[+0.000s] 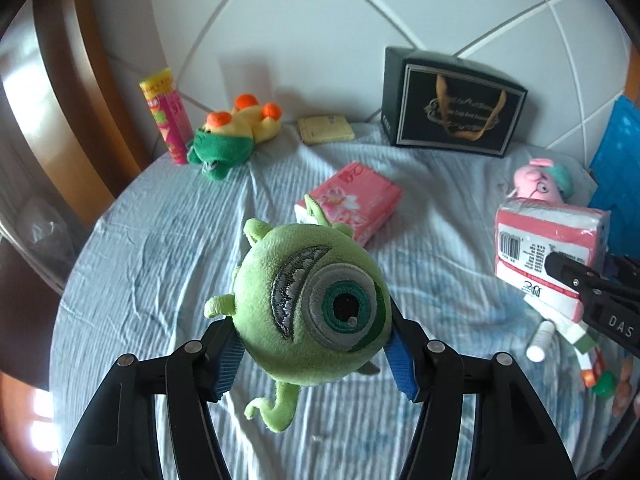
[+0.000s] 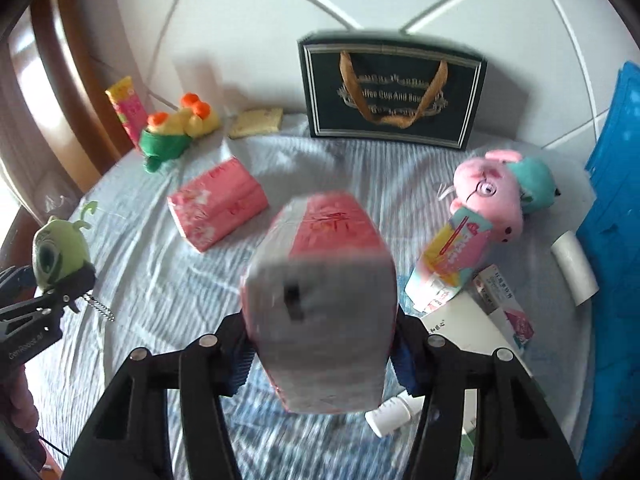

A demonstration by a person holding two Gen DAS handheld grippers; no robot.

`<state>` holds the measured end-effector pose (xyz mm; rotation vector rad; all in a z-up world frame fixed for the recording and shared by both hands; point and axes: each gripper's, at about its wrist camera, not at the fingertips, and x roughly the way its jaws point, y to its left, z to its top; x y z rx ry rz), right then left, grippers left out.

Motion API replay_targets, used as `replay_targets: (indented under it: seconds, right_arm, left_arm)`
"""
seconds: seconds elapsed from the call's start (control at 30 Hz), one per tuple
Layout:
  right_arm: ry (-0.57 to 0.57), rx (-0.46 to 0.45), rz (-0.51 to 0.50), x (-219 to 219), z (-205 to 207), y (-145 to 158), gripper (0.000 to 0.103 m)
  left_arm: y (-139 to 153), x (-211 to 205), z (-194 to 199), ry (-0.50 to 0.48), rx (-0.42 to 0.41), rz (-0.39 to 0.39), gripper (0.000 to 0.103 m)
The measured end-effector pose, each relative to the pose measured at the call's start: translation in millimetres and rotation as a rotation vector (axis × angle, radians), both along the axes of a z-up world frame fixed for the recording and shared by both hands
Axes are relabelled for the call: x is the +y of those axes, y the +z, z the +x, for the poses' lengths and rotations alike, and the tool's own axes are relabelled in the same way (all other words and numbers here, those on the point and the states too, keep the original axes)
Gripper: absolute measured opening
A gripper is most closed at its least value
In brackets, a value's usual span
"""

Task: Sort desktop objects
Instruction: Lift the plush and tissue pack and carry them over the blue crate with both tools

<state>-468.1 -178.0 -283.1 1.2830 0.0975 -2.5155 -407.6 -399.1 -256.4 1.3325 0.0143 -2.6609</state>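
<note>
Round table under a wrinkled pale-blue striped cloth (image 1: pixel 168 264), pushed against a white tiled wall (image 1: pixel 320 32); brown wooden frame (image 1: pixel 76 92) at far left, blue panel (image 2: pixel 616 208) along the right edge.

Far rim lined left to right with a pink-and-yellow tube (image 1: pixel 166 114) standing upright, a yellow-and-green plush (image 1: pixel 234 136) on its side, a flat yellow pad (image 1: pixel 325 129) and a black gift bag (image 2: pixel 394 90) upright against the wall. Mid-table, a pink tissue pack (image 2: pixel 218 204) lying flat, long axis running near-left to far-right. At right, a pink pig plush (image 2: pixel 496 190) beside a heap of cartons (image 2: pixel 452 256), a white box (image 2: pixel 468 320), a paper roll (image 2: pixel 574 266) and a small white bottle (image 2: pixel 394 416) on its side.

Open cloth on the near-left half, from the pink pack down to the near edge; right side crowded up to the blue panel.

Left gripper (image 1: pixel 316 356) closed on a green one-eyed plush (image 1: pixel 312 304), blue pads pressed into both flanks, raised clear of the cloth, eye facing the camera, horns toward the far side, legs dangling near.

Right gripper (image 2: pixel 320 356) clamped on a second tissue pack (image 2: pixel 320 304), pink and white, lifted off the table, blurred, long axis pointing away toward the gift bag, white end nearest the camera.
</note>
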Motion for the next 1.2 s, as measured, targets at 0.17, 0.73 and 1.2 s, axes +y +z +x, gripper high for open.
replay_targets:
  seconds: [0.17,0.73,1.2]
  right_arm:
    - [0.027,0.085,-0.028,8,42,46,0.055]
    - [0.162,0.36,-0.117,77,171,179,0.055]
    - [-0.055,0.471,-0.068,169,278,237,0.055]
  left_arm:
    - [38,20,34,-0.013,0.06,-0.009,0.061]
    - [143,112,153,0.038,0.239,-0.072,0.061]
    - [171,200,200,-0.148,0.272,-0.031,0.061]
